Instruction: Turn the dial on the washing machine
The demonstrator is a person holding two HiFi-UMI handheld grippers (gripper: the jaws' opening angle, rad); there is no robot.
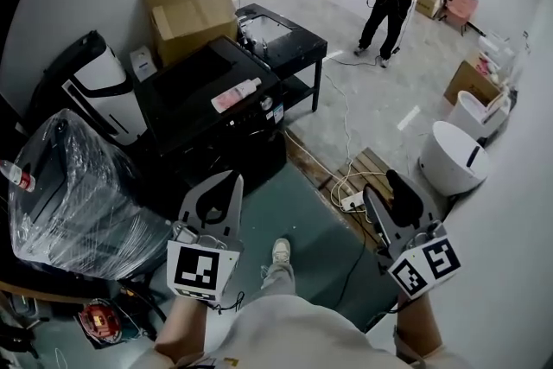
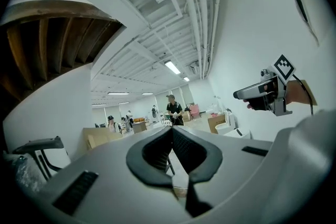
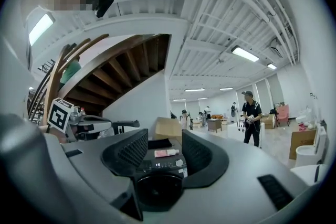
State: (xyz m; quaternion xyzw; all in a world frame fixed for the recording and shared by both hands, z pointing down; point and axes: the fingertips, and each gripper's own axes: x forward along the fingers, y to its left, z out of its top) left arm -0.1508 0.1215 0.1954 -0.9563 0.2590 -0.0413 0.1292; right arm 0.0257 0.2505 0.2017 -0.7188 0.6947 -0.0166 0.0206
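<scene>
- Far ahead of both grippers, the black washing machine (image 1: 190,95) stands well apart from the person, so the step in hand looks like the approach. Walking close before reaching would leave the wrist free for a clean twist.
- Right gripper (image 3: 164,140) has its jaws apart with nothing gripped. It looks the better tool: come in square to the front panel, straddle the knob, close on its rim, then roll about the knob's axis.
- Left gripper (image 2: 171,132) has its 2 jaws together at the tips, holding nothing, and can keep out of the way.
- Pink bottle (image 1: 235,95) lies on the machine's top, above the panel, and is best left untouched.
- Dial (image 3: 179,163) sits at the right end of the control strip, above the round door. It shows in the gap between the right jaws, far beyond them and slightly right of centre.
</scene>
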